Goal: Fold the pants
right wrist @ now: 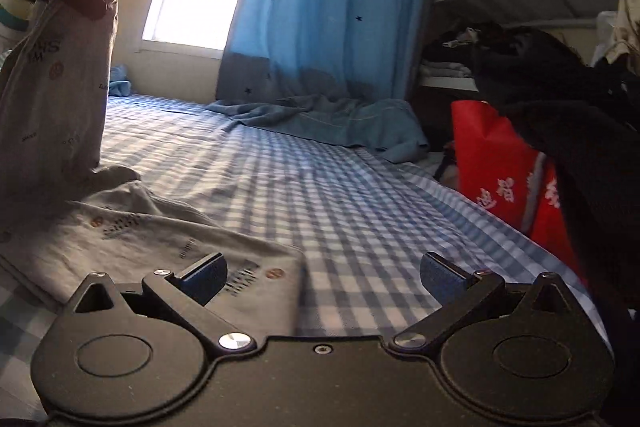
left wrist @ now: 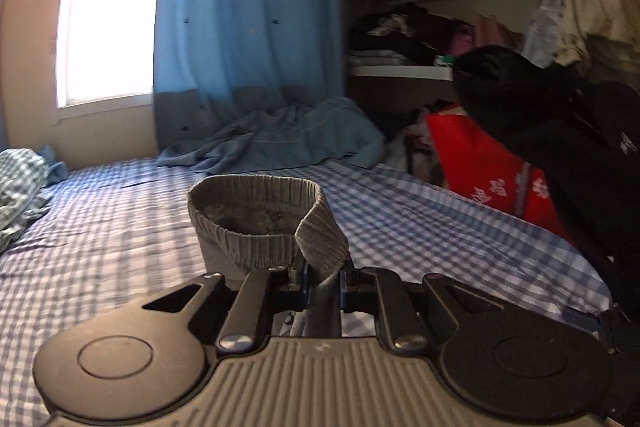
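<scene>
Bed (right wrist: 360, 211), checked sheet bare ahead of you; red bag (right wrist: 504, 163) bounds its right edge, blue curtain (left wrist: 248, 27) the far end. Your left gripper (left wrist: 323, 289) pinches the pants (left wrist: 264, 223) at the ribbed waistband, lifted. Only the right view shows fabric trailing on the bed; right gripper (right wrist: 324, 281), fingers spread, holds nothing.

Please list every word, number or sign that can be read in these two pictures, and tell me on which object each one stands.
Grey pants: small dark printed words and round orange marks all over; all too blurred to read. The largest, on the lifted leg, seems to end in "NS".
Red bag: white characters, probably Chinese, too blurred to read; in the left wrist view they look like white flower shapes.
Blue curtain: small dark stars, no words.
Nothing else carries text.
</scene>
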`<action>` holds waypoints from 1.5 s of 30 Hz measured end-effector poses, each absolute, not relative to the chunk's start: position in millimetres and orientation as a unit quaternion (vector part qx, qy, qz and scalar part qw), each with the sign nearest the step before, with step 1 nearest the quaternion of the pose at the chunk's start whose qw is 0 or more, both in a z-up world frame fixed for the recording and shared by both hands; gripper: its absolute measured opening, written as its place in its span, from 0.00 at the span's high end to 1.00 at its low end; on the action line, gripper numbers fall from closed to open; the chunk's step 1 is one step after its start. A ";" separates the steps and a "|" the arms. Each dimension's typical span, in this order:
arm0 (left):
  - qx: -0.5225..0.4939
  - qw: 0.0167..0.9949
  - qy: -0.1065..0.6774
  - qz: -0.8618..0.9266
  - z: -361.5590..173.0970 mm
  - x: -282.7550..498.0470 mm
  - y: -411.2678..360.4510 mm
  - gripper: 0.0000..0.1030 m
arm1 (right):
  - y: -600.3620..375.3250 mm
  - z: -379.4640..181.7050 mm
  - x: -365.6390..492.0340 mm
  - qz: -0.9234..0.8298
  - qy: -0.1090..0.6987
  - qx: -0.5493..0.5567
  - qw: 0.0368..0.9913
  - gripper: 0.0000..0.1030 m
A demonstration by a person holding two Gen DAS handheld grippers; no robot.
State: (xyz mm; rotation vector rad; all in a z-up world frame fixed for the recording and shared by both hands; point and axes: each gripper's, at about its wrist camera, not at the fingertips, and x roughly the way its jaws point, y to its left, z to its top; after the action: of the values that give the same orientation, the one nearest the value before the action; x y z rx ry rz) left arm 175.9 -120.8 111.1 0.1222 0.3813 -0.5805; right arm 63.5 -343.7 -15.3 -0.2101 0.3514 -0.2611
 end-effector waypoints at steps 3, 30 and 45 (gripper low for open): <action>0.100 0.918 0.188 -0.334 93.3 161.7 -171.9 0.86 | -370.0 -23.5 50.9 -0.164 0.185 -0.091 0.965 0.01; 0.202 0.856 0.267 -0.393 -42.6 81.9 -180.6 0.24 | -385.2 -5.2 73.0 -0.101 0.220 0.039 0.970 0.01; 0.121 0.943 0.225 -0.214 -5.0 85.0 -100.3 0.01 | -329.9 -39.0 89.6 -0.152 0.309 -0.037 0.938 0.01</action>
State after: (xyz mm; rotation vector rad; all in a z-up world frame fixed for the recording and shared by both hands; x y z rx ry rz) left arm 85.0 -100.3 -5.0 0.2473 0.4578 -0.4373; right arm 89.6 -329.9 -39.0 -0.0750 0.6306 -0.3095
